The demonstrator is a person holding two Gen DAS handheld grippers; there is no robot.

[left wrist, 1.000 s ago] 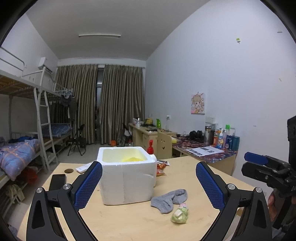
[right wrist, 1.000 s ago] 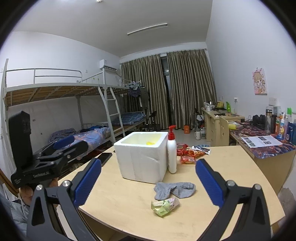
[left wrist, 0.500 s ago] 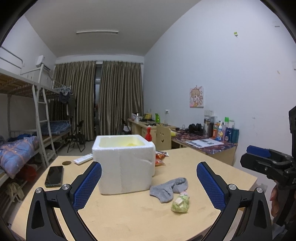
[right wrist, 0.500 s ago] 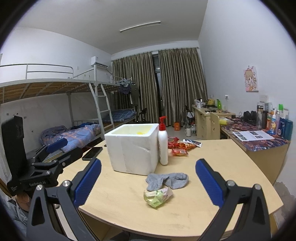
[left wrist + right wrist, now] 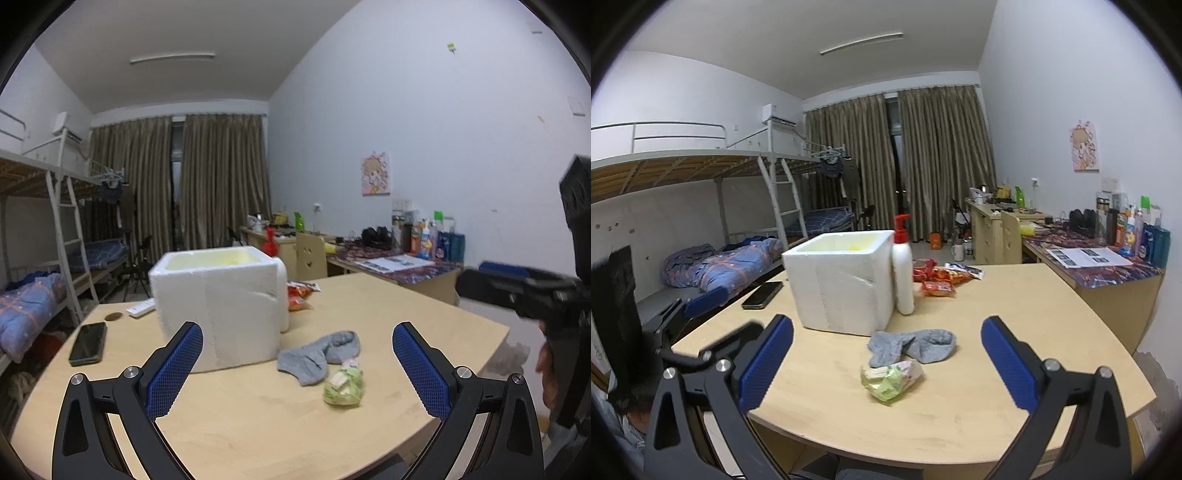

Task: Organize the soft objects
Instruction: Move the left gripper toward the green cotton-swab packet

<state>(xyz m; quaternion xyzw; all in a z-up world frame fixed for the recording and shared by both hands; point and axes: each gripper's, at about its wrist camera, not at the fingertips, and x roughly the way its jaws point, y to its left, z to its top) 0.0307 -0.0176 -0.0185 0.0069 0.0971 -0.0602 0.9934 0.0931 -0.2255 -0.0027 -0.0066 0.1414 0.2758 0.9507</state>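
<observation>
A grey sock [image 5: 317, 356] [image 5: 912, 345] lies crumpled on the wooden table [image 5: 258, 417] [image 5: 1015, 314], in front of a white foam box [image 5: 218, 301] [image 5: 842, 278]. A green soft packet [image 5: 343, 386] [image 5: 890, 378] lies just in front of the sock. My left gripper [image 5: 297, 354] is open and empty, hovering above the table's near edge. My right gripper [image 5: 886, 350] is open and empty, also short of the sock. Each gripper shows at the edge of the other's view.
A white pump bottle [image 5: 903, 269] stands against the box's right side. Red snack packets [image 5: 938, 278] [image 5: 299, 295] lie behind it. A black phone [image 5: 88, 343] [image 5: 762, 294] and a white remote [image 5: 141, 307] lie left of the box. A desk with bottles [image 5: 1100, 254] stands to the right.
Both grippers have dropped lower and come nearer the table. The sock, the packet and the box now look larger. Both grippers stayed open.
</observation>
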